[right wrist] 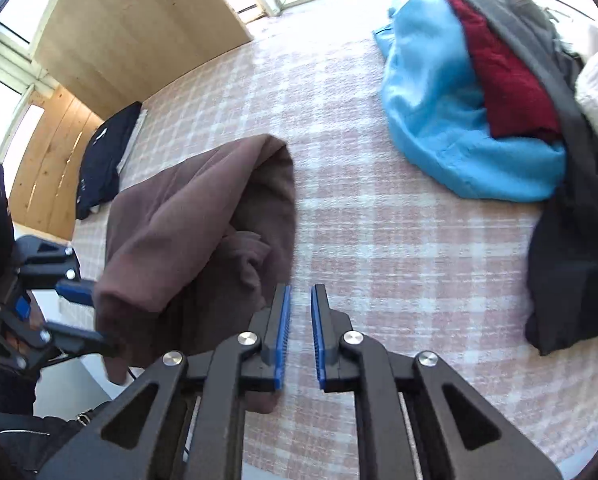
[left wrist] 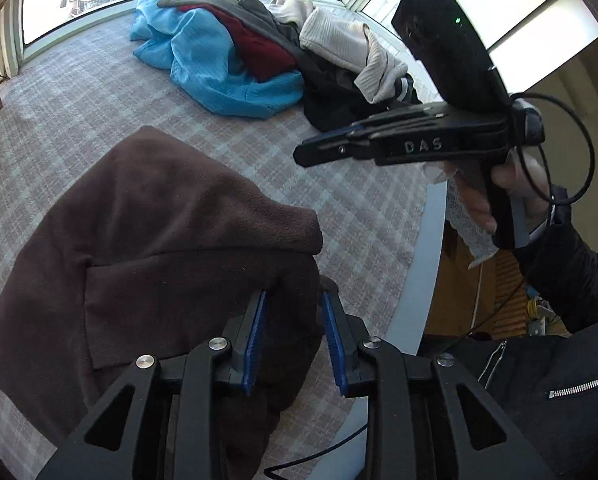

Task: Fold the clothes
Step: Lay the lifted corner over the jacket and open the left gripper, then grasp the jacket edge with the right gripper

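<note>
A brown fleece garment (left wrist: pixel 139 248), soft and matte with a thick rolled edge, lies bunched at the lower left of the left wrist view on a tabletop (left wrist: pixel 359 208) covered in a nubby pink-and-white checked cloth. The left gripper (left wrist: pixel 295 332) stands partly open, its ribbed blue pads on either side of a fold of that fleece; whether they press on it I cannot tell. In the right wrist view the right gripper (right wrist: pixel 299 316) is nearly closed with only the checked cloth visible in the narrow gap, just right of the fleece's hanging edge. A heap of clothes (left wrist: pixel 259 56) sits at the upper middle: glossy light-blue fabric, a dark red knit, grey and black pieces, a ribbed cream one. A broad bare stretch of checked cloth separates heap and fleece. The tabletop's pale rounded edge runs down the right side.
</note>
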`<control>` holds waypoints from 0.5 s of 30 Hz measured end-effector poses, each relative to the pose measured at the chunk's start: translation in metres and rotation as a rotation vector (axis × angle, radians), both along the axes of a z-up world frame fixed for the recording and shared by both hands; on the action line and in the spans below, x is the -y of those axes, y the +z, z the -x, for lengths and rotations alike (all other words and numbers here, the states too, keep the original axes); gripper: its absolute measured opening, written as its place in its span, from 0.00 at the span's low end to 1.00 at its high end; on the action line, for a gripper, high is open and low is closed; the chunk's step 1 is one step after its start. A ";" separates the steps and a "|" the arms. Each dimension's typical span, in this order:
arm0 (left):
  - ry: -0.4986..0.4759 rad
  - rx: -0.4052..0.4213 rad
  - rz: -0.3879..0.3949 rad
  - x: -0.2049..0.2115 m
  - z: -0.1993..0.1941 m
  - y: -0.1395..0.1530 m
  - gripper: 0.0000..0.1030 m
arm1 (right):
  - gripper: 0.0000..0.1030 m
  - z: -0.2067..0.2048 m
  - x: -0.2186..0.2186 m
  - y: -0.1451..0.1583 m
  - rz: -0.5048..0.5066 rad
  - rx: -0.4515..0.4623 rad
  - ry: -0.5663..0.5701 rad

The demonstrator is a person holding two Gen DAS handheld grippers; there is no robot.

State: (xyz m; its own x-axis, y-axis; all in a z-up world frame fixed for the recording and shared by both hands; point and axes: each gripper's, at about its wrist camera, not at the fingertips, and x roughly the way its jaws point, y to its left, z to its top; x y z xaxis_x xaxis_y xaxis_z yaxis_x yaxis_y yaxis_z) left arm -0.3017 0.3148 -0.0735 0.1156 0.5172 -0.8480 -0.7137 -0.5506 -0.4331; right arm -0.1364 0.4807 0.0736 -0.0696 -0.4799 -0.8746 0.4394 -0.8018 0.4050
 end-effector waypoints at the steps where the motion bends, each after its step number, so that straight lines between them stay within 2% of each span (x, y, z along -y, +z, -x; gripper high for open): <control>1: -0.015 0.015 0.013 -0.003 -0.007 -0.006 0.26 | 0.13 -0.006 -0.003 0.015 0.009 -0.027 -0.007; 3: -0.038 0.026 0.010 -0.002 -0.020 -0.006 0.26 | 0.14 -0.006 -0.015 0.027 0.045 -0.050 -0.026; 6: 0.001 -0.057 -0.034 0.033 -0.034 0.031 0.35 | 0.23 -0.034 0.049 0.049 0.114 -0.079 0.053; 8: 0.096 -0.125 -0.011 0.068 -0.035 0.051 0.39 | 0.31 -0.070 0.122 0.050 0.130 -0.105 0.147; 9: 0.147 -0.156 0.006 0.086 -0.037 0.058 0.39 | 0.31 -0.072 0.135 0.051 0.129 -0.114 0.184; 11: 0.249 -0.189 0.059 0.124 -0.039 0.063 0.39 | 0.31 -0.083 0.155 0.031 0.050 -0.120 0.258; 12: 0.294 -0.191 0.075 0.142 -0.041 0.060 0.39 | 0.32 -0.081 0.149 0.013 -0.042 -0.127 0.251; 13: 0.338 -0.192 0.089 0.159 -0.043 0.058 0.39 | 0.37 -0.076 0.144 -0.013 -0.136 -0.088 0.244; 15: 0.424 -0.148 0.071 0.190 -0.048 0.048 0.39 | 0.40 -0.068 0.128 -0.033 -0.035 0.029 0.198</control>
State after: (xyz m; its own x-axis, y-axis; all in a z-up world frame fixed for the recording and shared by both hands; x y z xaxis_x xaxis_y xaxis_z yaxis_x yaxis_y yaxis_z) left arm -0.2539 0.1251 -0.0255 -0.2187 0.4332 -0.8743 -0.4704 -0.8318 -0.2945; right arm -0.0682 0.3523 0.0407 0.0480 -0.4515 -0.8910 0.5783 -0.7147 0.3933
